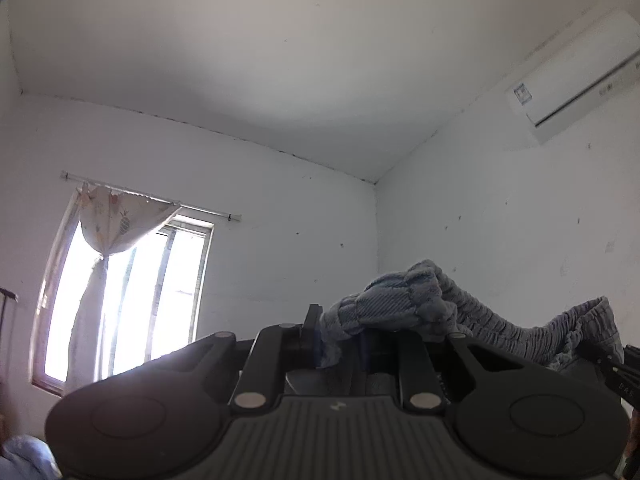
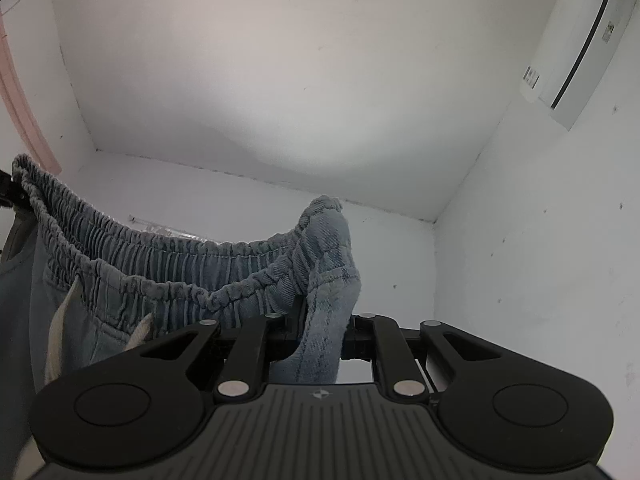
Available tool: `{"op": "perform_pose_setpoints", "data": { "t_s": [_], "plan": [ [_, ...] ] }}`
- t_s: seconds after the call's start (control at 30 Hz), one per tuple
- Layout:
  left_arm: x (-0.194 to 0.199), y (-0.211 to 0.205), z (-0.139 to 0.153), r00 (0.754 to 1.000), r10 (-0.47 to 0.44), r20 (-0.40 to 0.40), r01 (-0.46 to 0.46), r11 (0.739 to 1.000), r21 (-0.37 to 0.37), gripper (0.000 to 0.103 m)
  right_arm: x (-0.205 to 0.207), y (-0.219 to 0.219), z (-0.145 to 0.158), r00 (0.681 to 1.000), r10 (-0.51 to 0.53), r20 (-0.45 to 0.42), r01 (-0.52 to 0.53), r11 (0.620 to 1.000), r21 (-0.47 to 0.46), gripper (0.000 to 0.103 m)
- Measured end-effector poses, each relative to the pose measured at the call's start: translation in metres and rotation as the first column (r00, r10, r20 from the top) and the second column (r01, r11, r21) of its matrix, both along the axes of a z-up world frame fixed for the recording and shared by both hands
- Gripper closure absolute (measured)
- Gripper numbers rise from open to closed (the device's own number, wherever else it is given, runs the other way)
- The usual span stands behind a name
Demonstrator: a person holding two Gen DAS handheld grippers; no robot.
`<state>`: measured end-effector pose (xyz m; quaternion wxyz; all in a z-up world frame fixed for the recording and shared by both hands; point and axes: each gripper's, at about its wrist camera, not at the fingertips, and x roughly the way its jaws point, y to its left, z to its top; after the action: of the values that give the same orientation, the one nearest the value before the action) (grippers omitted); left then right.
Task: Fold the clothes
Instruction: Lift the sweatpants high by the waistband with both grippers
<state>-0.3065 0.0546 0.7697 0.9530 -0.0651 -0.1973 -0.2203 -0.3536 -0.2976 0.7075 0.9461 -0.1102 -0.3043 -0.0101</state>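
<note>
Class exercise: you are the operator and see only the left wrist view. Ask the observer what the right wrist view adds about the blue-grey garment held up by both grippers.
Operator: Is the right gripper shut on the cloth?
Observer: Yes, the right gripper pinches one end of the blue-grey ribbed elastic waistband.
Operator: Any drawstring?
Observer: Yes, a cream flat drawstring hangs below the waistband.
Operator: Is the band taut between us?
Observer: No, it sags in a curve toward the left gripper.

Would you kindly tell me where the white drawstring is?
In the right wrist view, the white drawstring hangs at lower left, below the trousers' elastic waistband.
</note>
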Motion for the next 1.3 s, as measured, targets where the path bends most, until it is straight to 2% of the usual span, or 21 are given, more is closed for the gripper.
{"op": "perform_pose_setpoints", "data": {
  "t_s": [0.13,0.4,0.6,0.7,0.83,0.97,1.07,1.2,1.3],
  "plan": [
    [0.012,0.003,0.01,1.0,0.005,-0.015,-0.005,0.999,-0.04,0.087,-0.024,0.006,0.014,0.999,0.016,0.036,-0.015,1.0,-0.014,0.092],
    [0.033,0.044,0.021,0.986,0.156,-0.049,-0.159,0.986,-0.05,0.087,-0.035,0.06,0.02,0.993,0.095,0.07,-0.086,0.988,-0.13,0.093],
    [0.023,0.104,0.04,0.953,0.302,-0.036,-0.304,0.951,-0.053,0.088,-0.027,0.116,0.025,0.966,0.25,0.07,-0.24,0.962,-0.13,0.093],
    [0.009,0.143,0.056,0.92,0.391,-0.028,-0.392,0.918,-0.061,0.088,-0.02,0.153,0.033,0.942,0.331,0.063,-0.32,0.937,-0.139,0.094],
    [-0.02,0.196,0.08,0.857,0.516,-0.004,-0.515,0.854,-0.078,0.088,-0.018,0.21,0.043,0.901,0.427,0.079,-0.41,0.896,-0.172,0.094],
    [-0.059,0.249,0.104,0.77,0.637,0.011,-0.633,0.767,-0.108,0.088,-0.023,0.269,0.056,0.835,0.541,0.099,-0.516,0.833,-0.203,0.095],
    [-0.094,0.282,0.122,0.692,0.722,0.03,-0.713,0.689,-0.129,0.088,-0.033,0.312,0.064,0.767,0.632,0.11,-0.603,0.769,-0.213,0.095],
    [-0.137,0.311,0.139,0.579,0.813,0.07,-0.802,0.583,-0.129,0.089,-0.047,0.352,0.068,0.644,0.752,0.141,-0.727,0.659,-0.193,0.095],
    [-0.149,0.327,0.143,0.521,0.85,0.07,-0.843,0.526,-0.111,0.09,-0.048,0.374,0.061,0.573,0.807,0.144,-0.788,0.591,-0.176,0.095]
  ]
}}
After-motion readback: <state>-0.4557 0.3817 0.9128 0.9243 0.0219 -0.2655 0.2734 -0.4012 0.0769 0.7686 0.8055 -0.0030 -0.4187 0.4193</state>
